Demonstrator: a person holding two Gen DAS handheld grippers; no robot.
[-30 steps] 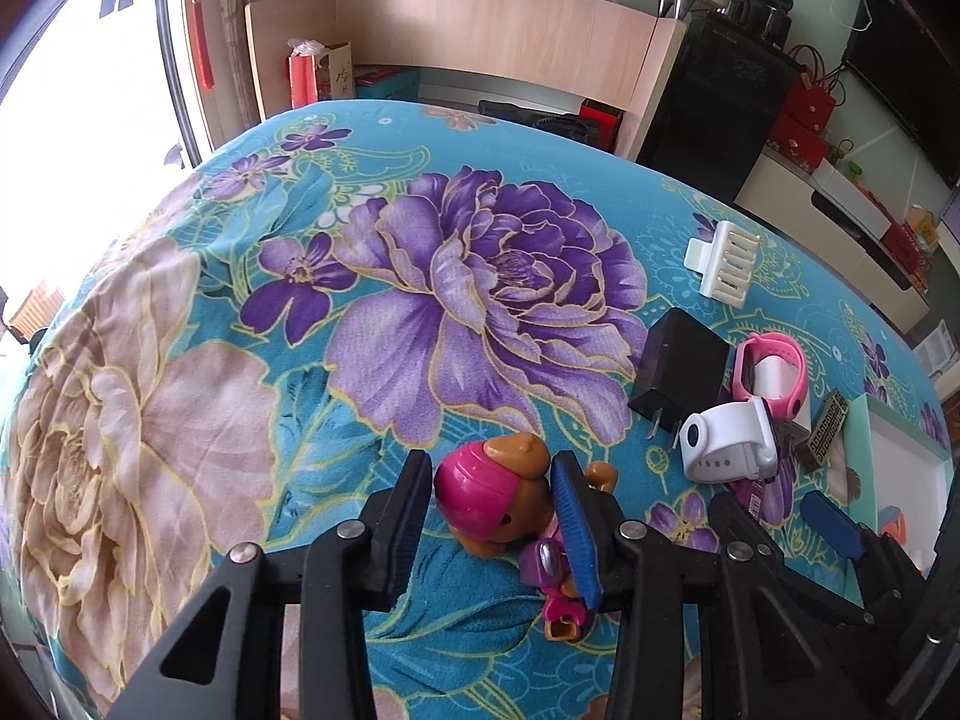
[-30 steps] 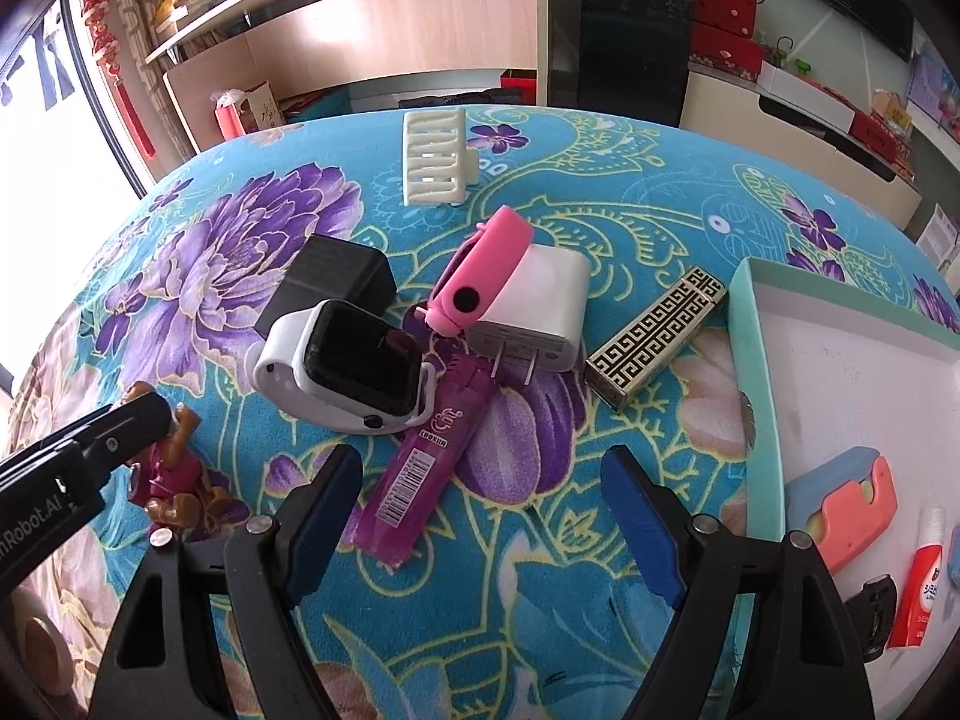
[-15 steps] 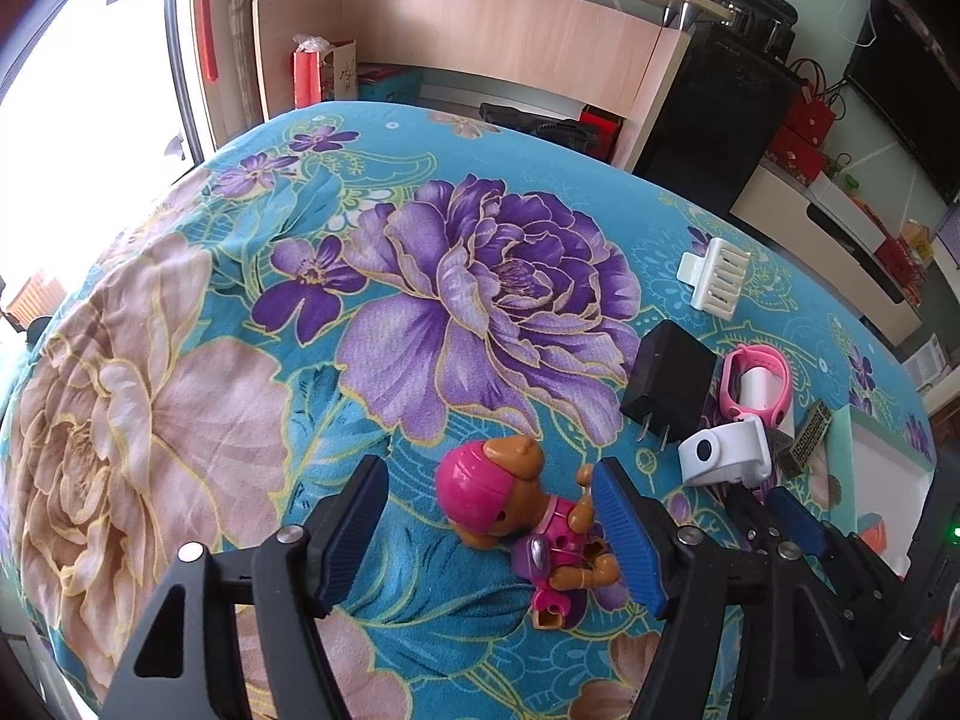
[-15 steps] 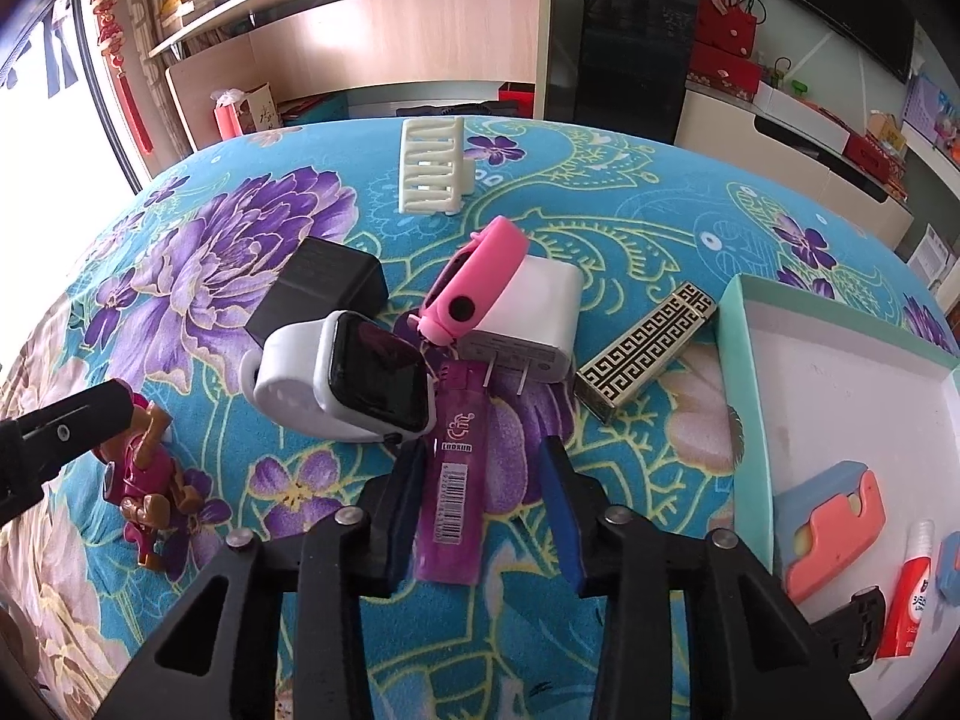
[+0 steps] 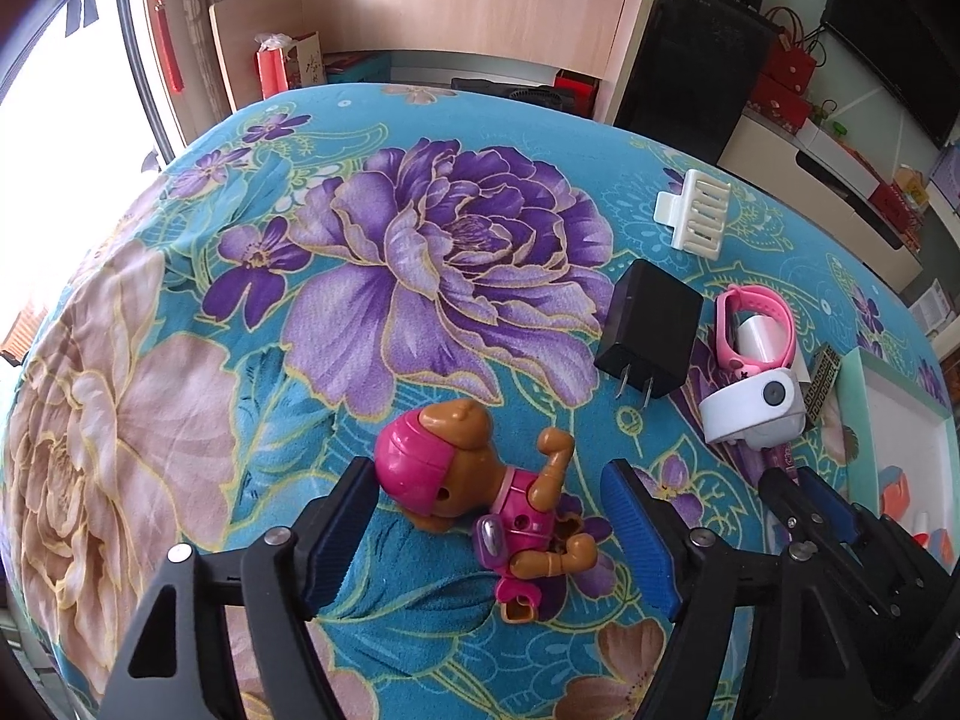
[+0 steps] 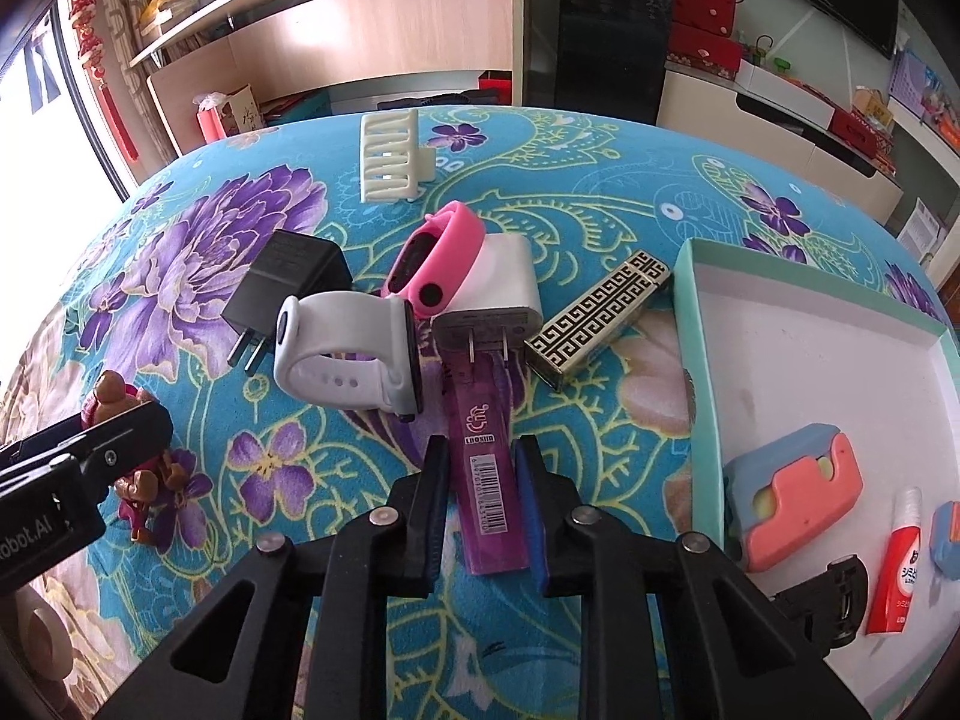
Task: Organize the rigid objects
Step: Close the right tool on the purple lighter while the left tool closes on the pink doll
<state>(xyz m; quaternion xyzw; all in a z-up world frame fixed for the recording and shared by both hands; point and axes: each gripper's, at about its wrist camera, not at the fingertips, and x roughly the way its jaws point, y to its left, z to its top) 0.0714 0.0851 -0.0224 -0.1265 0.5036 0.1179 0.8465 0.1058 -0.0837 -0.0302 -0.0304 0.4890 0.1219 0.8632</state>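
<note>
A toy dog with a pink helmet point(image 5: 438, 474) lies on its side on the flowered cloth. It is between the blue pads of my left gripper point(image 5: 486, 474), whose jaws are opening; neither pad presses on it. My right gripper point(image 6: 481, 450) is shut on the near end of a flat purple case with a barcode point(image 6: 486, 420), which lies on the cloth. The case's far end reaches under the prongs of a white charger point(image 6: 504, 282). The left gripper's finger point(image 6: 90, 450) shows at the left edge of the right wrist view, over the toy.
Beyond the case lie a white watch point(image 6: 342, 354), a pink band point(image 6: 438, 258), a black charger point(image 6: 288, 282), a patterned lighter point(image 6: 600, 318) and a white hair clip point(image 6: 390, 156). At the right, a teal-rimmed box point(image 6: 696, 330) holds a blue-and-coral holder point(image 6: 792, 492), a red tube point(image 6: 897, 564) and a black clip point(image 6: 834, 594).
My left gripper let go of the toy dog, and its jaws spread wide around it. My right gripper's jaws came together on the purple case.
</note>
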